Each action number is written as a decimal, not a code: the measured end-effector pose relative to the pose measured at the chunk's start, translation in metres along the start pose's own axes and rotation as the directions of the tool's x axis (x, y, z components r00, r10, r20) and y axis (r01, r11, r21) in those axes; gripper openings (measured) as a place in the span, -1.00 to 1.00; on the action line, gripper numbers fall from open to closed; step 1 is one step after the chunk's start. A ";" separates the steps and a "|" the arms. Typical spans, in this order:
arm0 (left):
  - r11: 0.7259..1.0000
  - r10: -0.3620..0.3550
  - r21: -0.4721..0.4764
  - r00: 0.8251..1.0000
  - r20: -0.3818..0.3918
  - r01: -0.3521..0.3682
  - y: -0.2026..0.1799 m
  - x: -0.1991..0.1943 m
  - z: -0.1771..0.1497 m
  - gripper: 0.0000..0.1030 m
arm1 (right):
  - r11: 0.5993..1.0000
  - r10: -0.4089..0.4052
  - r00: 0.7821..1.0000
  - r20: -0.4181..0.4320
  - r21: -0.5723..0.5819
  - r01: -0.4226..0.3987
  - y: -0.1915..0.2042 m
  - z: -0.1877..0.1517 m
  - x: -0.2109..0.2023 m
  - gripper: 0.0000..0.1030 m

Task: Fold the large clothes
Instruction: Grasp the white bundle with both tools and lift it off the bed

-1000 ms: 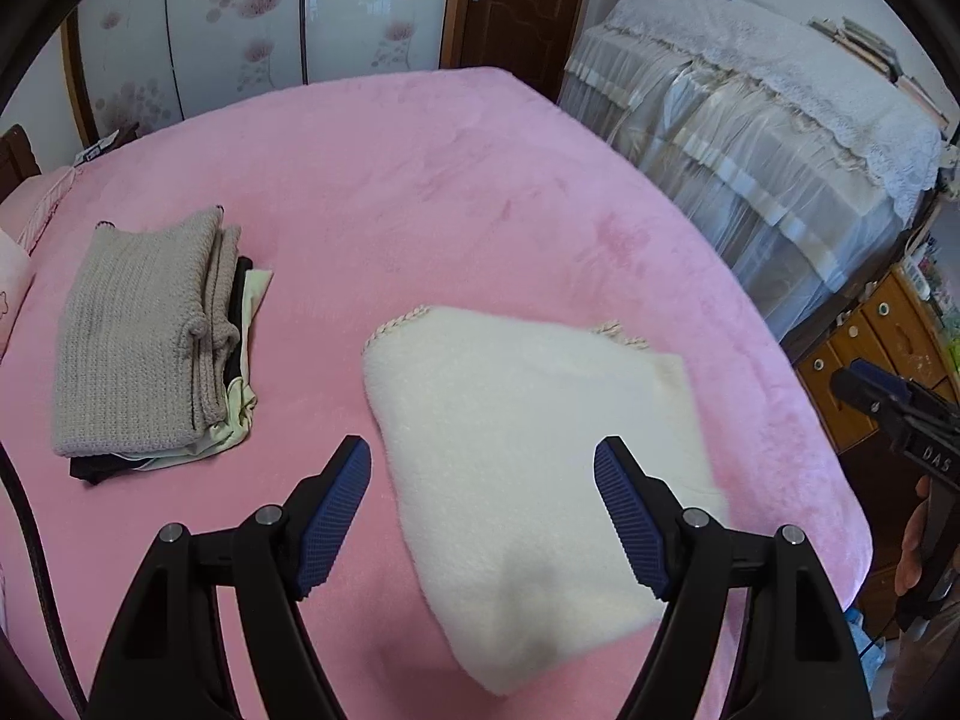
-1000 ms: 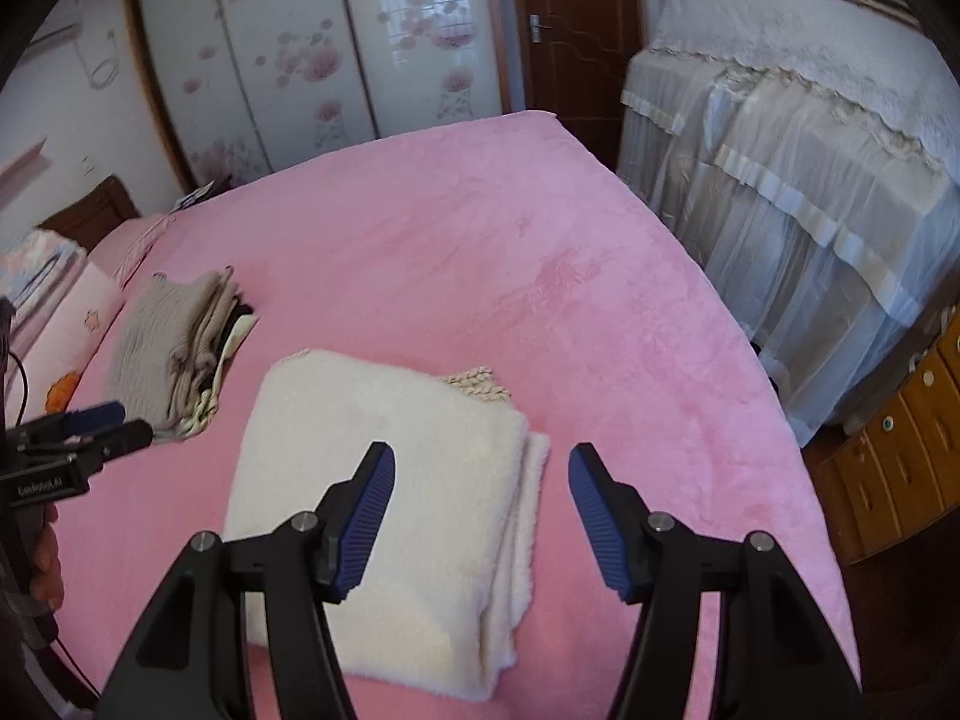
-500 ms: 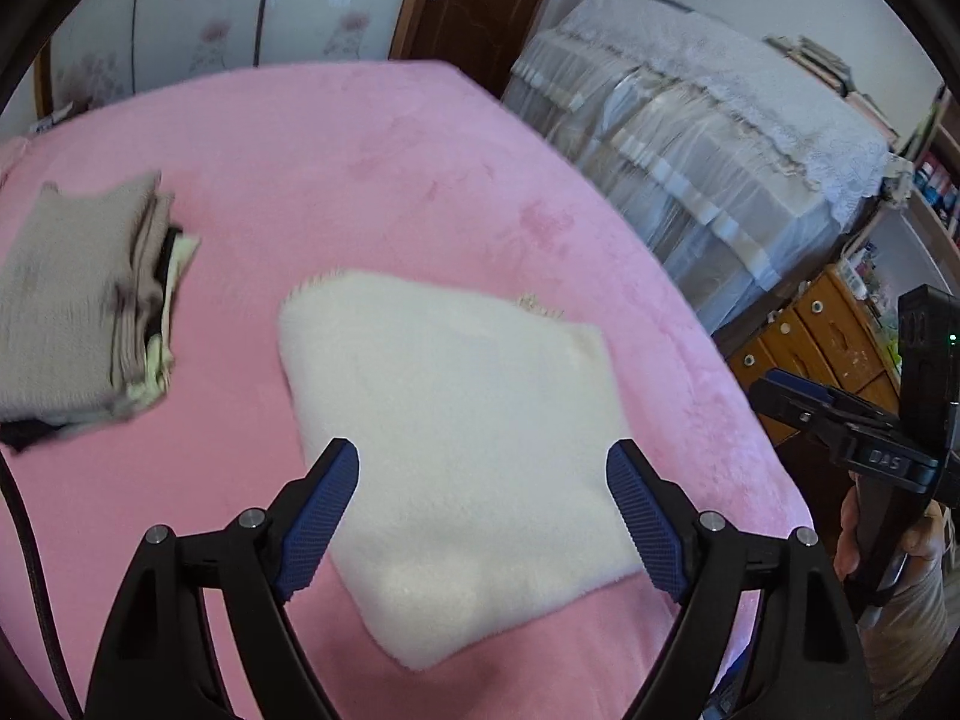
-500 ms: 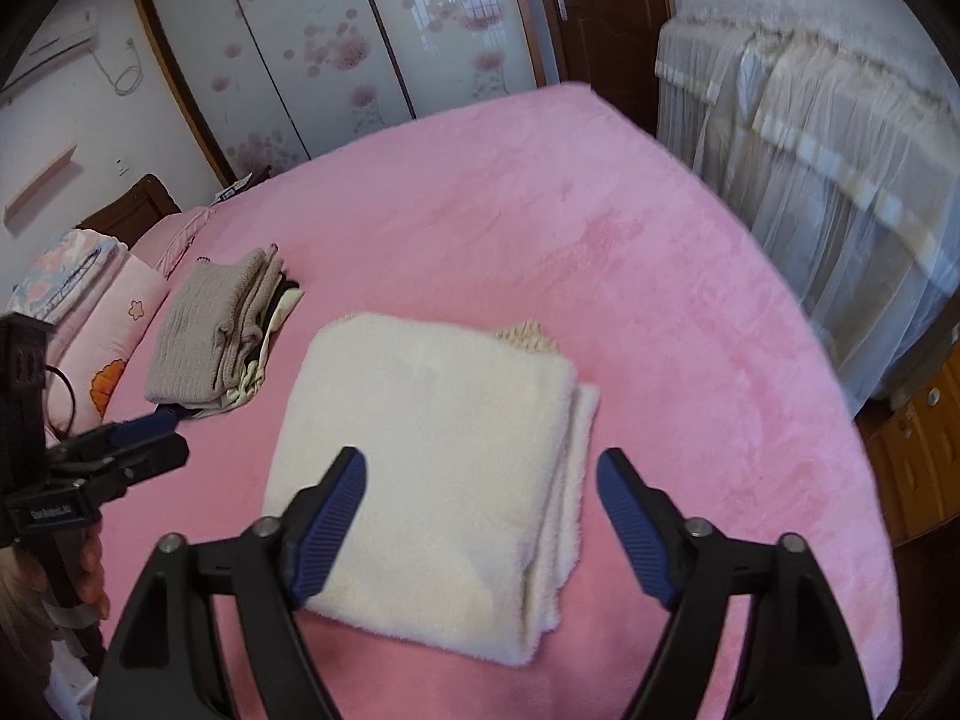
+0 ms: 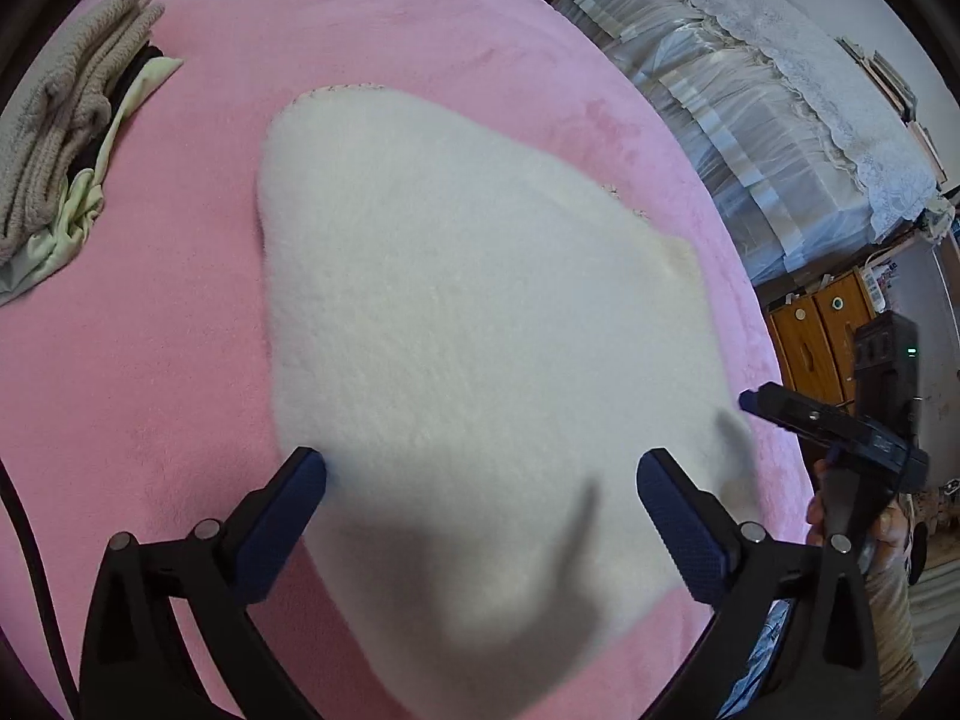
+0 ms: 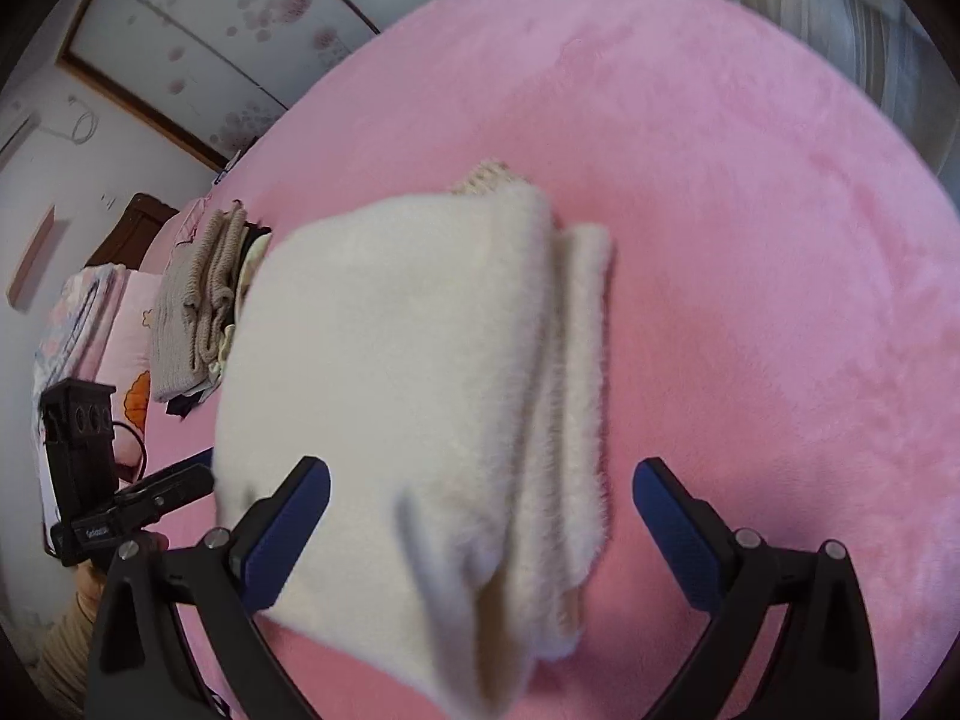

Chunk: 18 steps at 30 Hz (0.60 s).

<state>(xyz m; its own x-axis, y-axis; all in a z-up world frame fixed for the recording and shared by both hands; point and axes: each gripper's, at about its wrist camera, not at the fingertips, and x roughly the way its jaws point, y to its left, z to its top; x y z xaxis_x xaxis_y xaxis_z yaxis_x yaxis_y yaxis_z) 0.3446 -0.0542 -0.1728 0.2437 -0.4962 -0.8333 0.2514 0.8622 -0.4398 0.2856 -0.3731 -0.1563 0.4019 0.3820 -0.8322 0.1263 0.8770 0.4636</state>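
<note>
A folded cream fleece garment [image 5: 480, 324] lies on the pink bed cover [image 5: 150, 360]. My left gripper [image 5: 480, 480] is open just above its near edge, with its fingers on either side of it. In the right wrist view the same garment [image 6: 408, 372] shows stacked layers at its right side. My right gripper [image 6: 480, 492] is open, low over the garment's near end. Each gripper appears in the other's view, the right gripper [image 5: 840, 438] at the bed's right edge and the left gripper [image 6: 138, 510] at the left edge. Neither holds anything.
A stack of folded clothes topped by a beige knit [image 5: 66, 114] lies on the bed's far left and shows in the right wrist view [image 6: 198, 300]. A lace-covered piece of furniture [image 5: 780, 102] and a wooden drawer cabinet [image 5: 822, 336] stand right of the bed. Pillows [image 6: 102, 324] lie at the head.
Both grippers have moved down and in toward the cream garment, which now fills much more of both views. Both stay open. The garment has not moved.
</note>
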 end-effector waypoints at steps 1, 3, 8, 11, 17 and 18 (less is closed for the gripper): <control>1.000 -0.003 0.001 1.000 0.003 0.003 0.003 0.002 0.000 0.99 | 0.999 0.019 1.000 -0.016 0.028 -0.019 -0.007 0.002 0.008 0.97; 1.000 -0.015 -0.005 1.000 0.002 0.015 0.010 0.007 0.002 0.99 | 0.994 0.082 0.996 -0.045 0.076 -0.079 -0.018 0.004 0.020 0.97; 0.999 -0.046 -0.014 0.999 0.014 0.047 0.026 0.013 0.005 0.99 | 0.974 0.215 0.969 -0.122 0.101 -0.204 -0.020 0.009 0.047 0.97; 0.998 -0.062 -0.028 0.998 0.007 0.062 0.037 0.018 0.009 0.99 | 0.977 0.213 0.962 -0.168 0.046 -0.208 -0.009 0.013 0.062 1.00; 0.975 -0.177 -0.152 0.981 -0.076 0.164 0.064 0.046 0.006 0.99 | 0.978 0.196 0.955 -0.224 -0.022 -0.206 0.005 0.019 0.086 1.00; 0.972 -0.187 -0.159 0.979 -0.075 0.174 0.065 0.049 0.005 1.00 | 0.978 0.191 0.954 -0.231 -0.036 -0.205 0.006 0.019 0.089 1.00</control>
<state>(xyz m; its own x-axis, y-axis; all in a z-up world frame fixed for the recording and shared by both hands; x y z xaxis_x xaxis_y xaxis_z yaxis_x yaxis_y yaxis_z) 0.3776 -0.0229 -0.2409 0.1213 -0.6398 -0.7589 0.1373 0.7680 -0.6255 0.3393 -0.3392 -0.2221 0.1978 0.5993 -0.7757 0.0084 0.7903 0.6127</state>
